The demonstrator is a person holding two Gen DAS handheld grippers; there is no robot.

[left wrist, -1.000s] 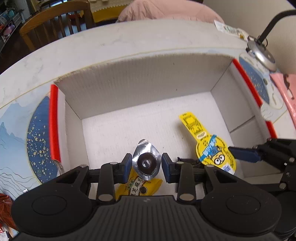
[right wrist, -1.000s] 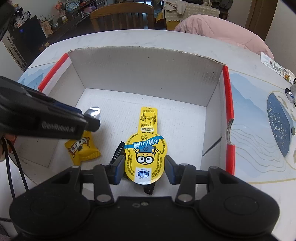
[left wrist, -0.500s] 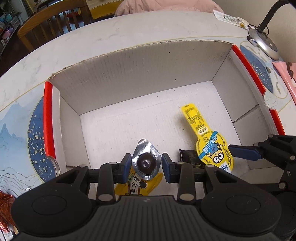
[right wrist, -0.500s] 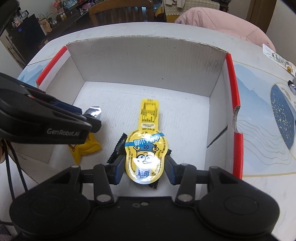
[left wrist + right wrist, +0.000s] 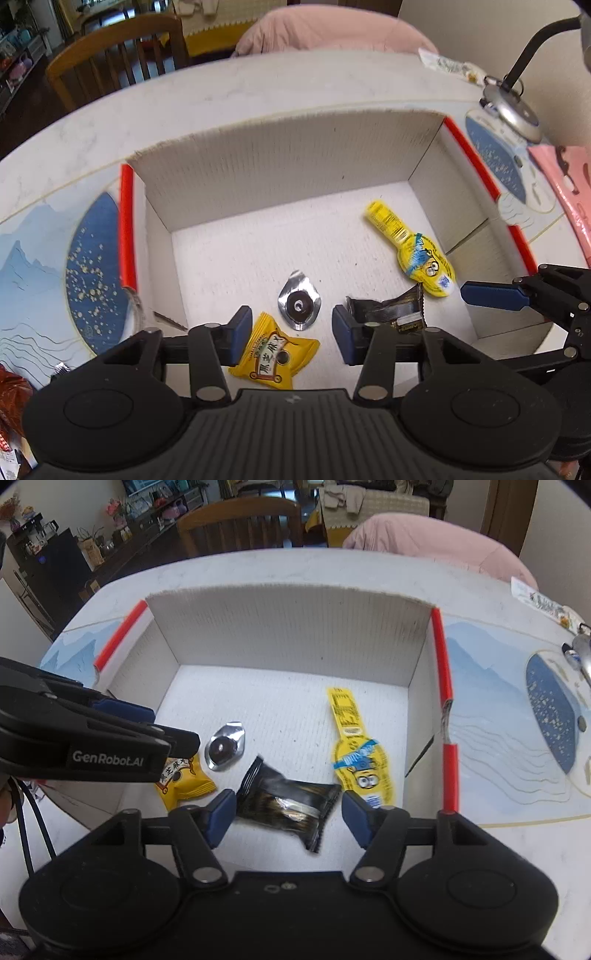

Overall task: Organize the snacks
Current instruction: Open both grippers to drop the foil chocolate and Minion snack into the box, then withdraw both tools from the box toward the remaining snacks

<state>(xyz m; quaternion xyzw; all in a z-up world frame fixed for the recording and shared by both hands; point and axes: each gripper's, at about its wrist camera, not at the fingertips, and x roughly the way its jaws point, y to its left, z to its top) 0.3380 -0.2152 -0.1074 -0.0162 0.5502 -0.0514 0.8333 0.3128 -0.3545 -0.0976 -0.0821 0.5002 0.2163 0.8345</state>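
Jaws on both my grippers stand wide apart with nothing between the pads. From the left wrist camera, my left gripper (image 5: 291, 338) hangs over the near end of the white cardboard box (image 5: 288, 173); on the box floor, seen between its blue fingers (image 5: 239, 338), lie the silver foil snack (image 5: 299, 305) with its dark round centre and, nearer to me, the yellow pillow packet (image 5: 275, 354) printed with dark characters, its left edge close against the left pad. Just past the right pad sits the black wrapper (image 5: 393, 312), partly hidden by the finger.

From the right wrist camera, my right gripper (image 5: 288, 814) is over the same box (image 5: 291, 627), and the black wrapper (image 5: 286, 803) lies crumpled on the floor between its spread fingers, touching neither pad that I can make out. The yellow Minion pouch (image 5: 358, 760) rests just beyond the right finger, its long tab pointing toward the far wall. The foil snack (image 5: 224, 746) and the yellow packet (image 5: 186, 781) lie to the left, partly under my left gripper (image 5: 177, 744), which reaches in from that side.

Outside the box: red strips (image 5: 445, 709) along its side flaps, a white table (image 5: 295, 566) with a blue landscape mat (image 5: 517, 720), a wooden chair (image 5: 240, 524) and a pink cushion (image 5: 424, 539) behind
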